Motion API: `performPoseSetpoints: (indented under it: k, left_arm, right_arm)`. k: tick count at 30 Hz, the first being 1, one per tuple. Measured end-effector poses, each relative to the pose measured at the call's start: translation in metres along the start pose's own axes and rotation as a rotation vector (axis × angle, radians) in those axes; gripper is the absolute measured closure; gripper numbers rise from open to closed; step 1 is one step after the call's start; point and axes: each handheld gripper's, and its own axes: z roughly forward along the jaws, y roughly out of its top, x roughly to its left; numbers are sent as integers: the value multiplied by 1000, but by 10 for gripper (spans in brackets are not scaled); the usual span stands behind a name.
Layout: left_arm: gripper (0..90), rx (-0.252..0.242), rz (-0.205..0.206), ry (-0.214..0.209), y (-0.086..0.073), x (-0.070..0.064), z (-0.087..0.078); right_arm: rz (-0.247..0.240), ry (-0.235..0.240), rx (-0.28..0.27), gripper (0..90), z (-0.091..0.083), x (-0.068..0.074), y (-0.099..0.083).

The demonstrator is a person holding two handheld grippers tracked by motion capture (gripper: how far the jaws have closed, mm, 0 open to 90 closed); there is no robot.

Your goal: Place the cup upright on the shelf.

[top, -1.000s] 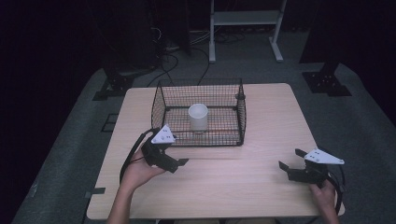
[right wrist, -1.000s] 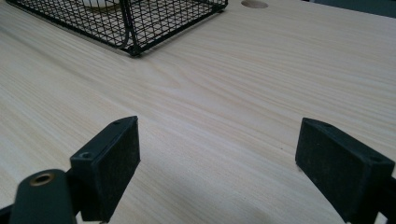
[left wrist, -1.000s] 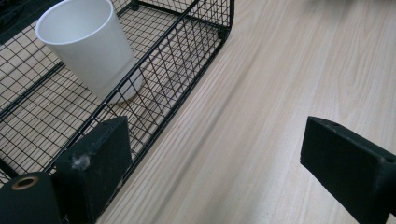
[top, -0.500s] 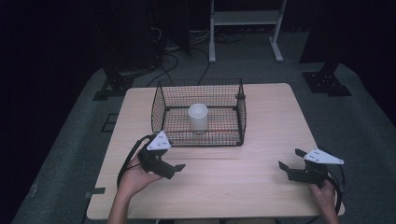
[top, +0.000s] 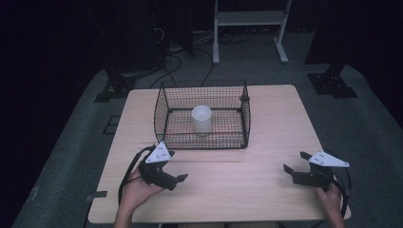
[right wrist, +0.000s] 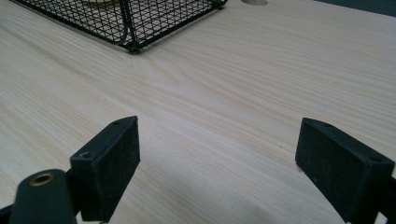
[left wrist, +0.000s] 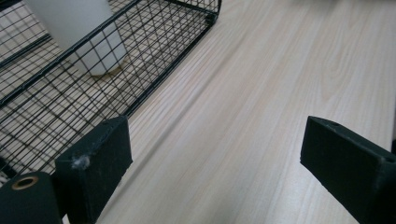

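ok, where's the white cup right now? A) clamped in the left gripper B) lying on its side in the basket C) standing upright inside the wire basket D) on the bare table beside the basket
C: the white cup stands upright on the floor of the wire basket, and both the left gripper and the right gripper are open over the table, holding nothing.

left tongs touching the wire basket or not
Apart. The high view shows bare table between the left tongs and the wire basket; jaws spread, nothing between them.
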Motion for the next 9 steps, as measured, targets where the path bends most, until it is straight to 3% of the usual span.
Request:
performPoseSetpoints:
  k: [3,5,9]
  left_arm:
    - [81,16,8,18,-6,-6,3]
    - [81,6,8,6,-11,-9,5]
    - [82,47,4,3,-19,-10,10]
  right_arm:
    - [3,-1,-1,131,0,0,0]
    - [3,-2,-1,131,0,0,0]
    - [3,0,-4,131,-1,0,0]
